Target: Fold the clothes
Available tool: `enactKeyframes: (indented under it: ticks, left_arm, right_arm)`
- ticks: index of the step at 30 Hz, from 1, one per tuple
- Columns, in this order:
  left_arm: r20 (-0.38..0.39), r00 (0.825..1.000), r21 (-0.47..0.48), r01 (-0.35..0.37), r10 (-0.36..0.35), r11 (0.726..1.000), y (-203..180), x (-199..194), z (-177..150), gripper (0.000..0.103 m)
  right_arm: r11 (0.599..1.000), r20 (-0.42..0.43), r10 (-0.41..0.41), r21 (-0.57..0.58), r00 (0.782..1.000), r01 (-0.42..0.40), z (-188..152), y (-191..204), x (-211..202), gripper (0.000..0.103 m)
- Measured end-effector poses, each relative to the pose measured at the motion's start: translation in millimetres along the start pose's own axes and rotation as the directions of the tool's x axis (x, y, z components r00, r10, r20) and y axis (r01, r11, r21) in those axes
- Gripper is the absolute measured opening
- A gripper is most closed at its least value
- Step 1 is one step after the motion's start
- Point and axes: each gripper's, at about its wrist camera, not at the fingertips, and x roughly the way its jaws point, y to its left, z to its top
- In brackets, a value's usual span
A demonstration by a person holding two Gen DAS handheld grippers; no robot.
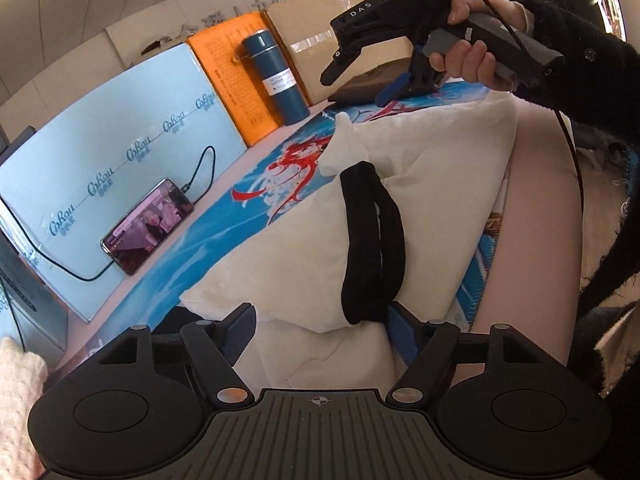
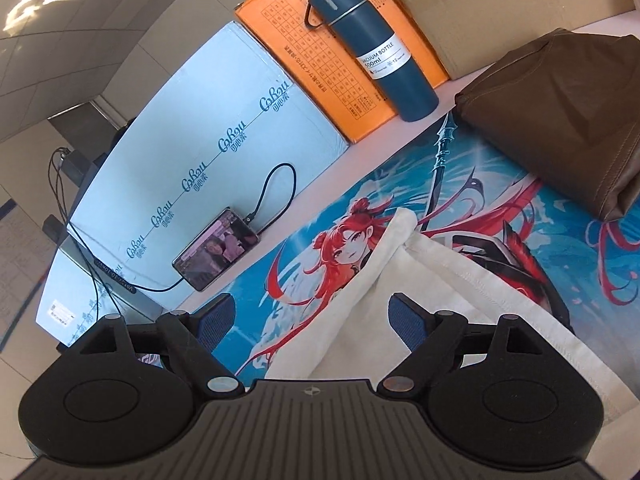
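- The white cotton garment with a black ribbed neckband is found partly folded on the blue printed mat with a red-haired figure, near the front edge of the table.
- The left gripper is seen low at the near end of the garment; its blue-padded fingers are spread apart, with white cloth and the end of the neckband lying between them. No clamping is shown.
- The right gripper is held above the far part of the garment, jaws apart, with a cloth edge beneath the gap; contact cannot be confirmed.
- A folded brown garment is placed far right on the mat, apart from the white one.
- Risk, judged: if the left fingers are closed here, the thick neckband may be pinched along with one layer only, and the fold would be skewed.
- Risk, judged: a sweep toward the far left could strike the upright teal vacuum bottle or snag the black cable of the propped smartphone.
- Risk, judged: uneven lifting by the two grippers would let the stacked layers slide open.
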Motion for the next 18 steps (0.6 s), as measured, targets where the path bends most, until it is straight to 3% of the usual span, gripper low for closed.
enactKeyframes:
  ticks: [6, 9, 10, 11, 12, 14, 16, 18]
  left_arm:
    - [0.04, 0.999, 0.017, 0.007, -0.007, 1.0, 1.6, 14.7, 8.6, 0.073]
    - [0.068, 0.997, -0.015, 0.021, -0.02, 1.0, 10.0, 14.3, 8.6, 0.071]
    - [0.072, 0.997, -0.013, 0.024, -0.023, 1.0, 10.2, 13.9, 8.2, 0.068]
    - [0.078, 0.996, -0.007, 0.036, -0.035, 0.999, 9.3, 13.5, 7.6, 0.06]
    - [0.083, 0.995, -0.001, 0.05, -0.05, 0.999, 8.2, 13.0, 7.1, 0.05]
    - [0.091, 0.993, -0.004, 0.081, -0.08, 0.997, 8.3, 13.0, 7.0, 0.04]
    - [0.103, 0.989, -0.034, 0.107, -0.103, 0.994, 11.9, 12.7, 5.6, 0.036]
    - [0.125, 0.984, -0.097, 0.138, -0.125, 0.986, 19.3, 9.8, 3.1, 0.035]
  right_arm:
    - [0.999, -0.011, 0.007, -0.05, 1.0, -0.008, -0.8, 9.0, 13.0, 0.083]
    - [0.97, 0.068, -0.024, -0.238, 0.997, 0.039, -1.8, 19.3, 4.1, 0.088]
    - [0.933, 0.111, -0.06, -0.347, 0.992, 0.095, -4.5, 25.1, 0.4, 0.089]
    - [0.871, 0.162, -0.096, -0.464, 0.982, 0.161, -9.1, 31.2, -2.8, 0.091]
    - [0.795, 0.204, -0.116, -0.567, 0.972, 0.214, -13.9, 35.8, -5.3, 0.094]
    - [0.645, 0.221, -0.106, -0.727, 0.97, 0.236, -22.6, 37.5, -6.8, 0.096]
    - [0.572, 0.145, -0.083, -0.803, 0.986, 0.167, -22.3, 31.5, -4.5, 0.096]
    - [0.557, 0.101, -0.103, -0.818, 0.99, 0.141, -17.1, 26.0, 3.9, 0.096]
